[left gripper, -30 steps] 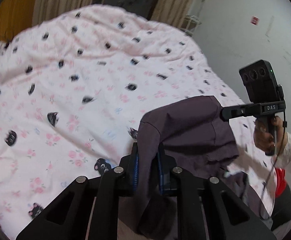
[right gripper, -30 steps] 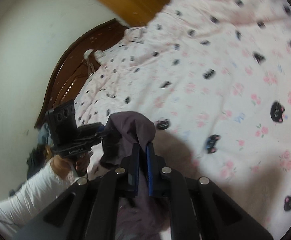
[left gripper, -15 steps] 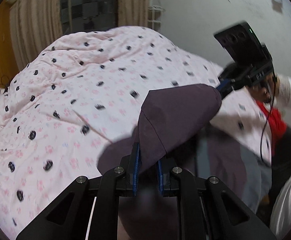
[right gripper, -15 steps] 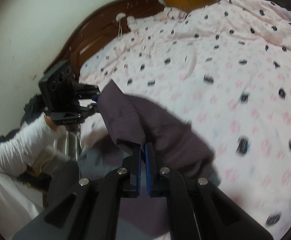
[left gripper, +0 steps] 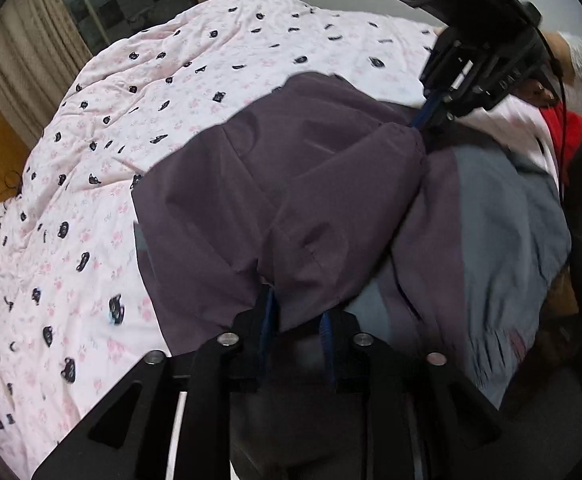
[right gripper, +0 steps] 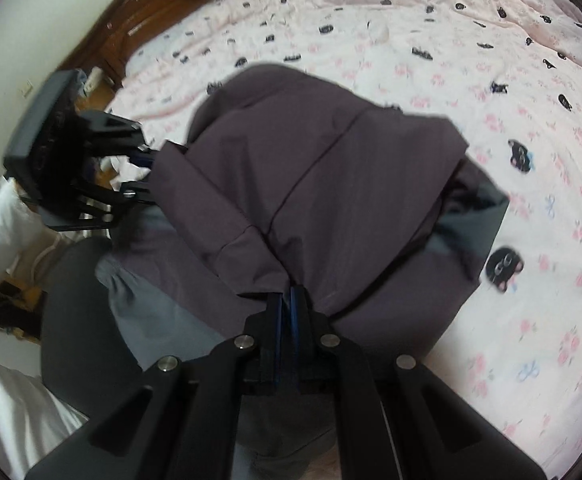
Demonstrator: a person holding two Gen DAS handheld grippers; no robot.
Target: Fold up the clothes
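Both grippers have swung across the bed since the earlier frames, and the purple garment (left gripper: pixel 291 184), bunched up in the air then, now lies spread over the pink cat-print duvet (left gripper: pixel 91 200) w/ a folded-over top layer. Left gripper (left gripper: pixel 297 320): jaws are opening, the cloth hem is between the blue pads (left gripper: pixel 269 312) but they look slack on it, so it's letting go. Right gripper (right gripper: pixel 287 308): clamped tight on the garment's near edge, pads nearly touching w/ fabric pinched between them. In the left-wrist view the right gripper (left gripper: pixel 431 114) sits at the far corner of the fold, fabric pulled to a point there. Garment is near the bed edge, partly over a grey layer (left gripper: pixel 499 216); can't tell if that's its lining or a separate piece. Risks, imo: one side free while the other is pinched, so any pull by the right hand skews the fold and drags the top layer off-square. The hem could snag on a left pad as that hand backs off and flip the edge open. The near part hangs close to the bed edge, so its weight could slide the lot toward the floor. The soft, rumpled duvet means creases won't hold flat. Containers: none in either view, no basket, drawer or box; only a dark rounded shape (right gripper: pixel 75 304) by the bed, unclear what it is, nothing seen in it.
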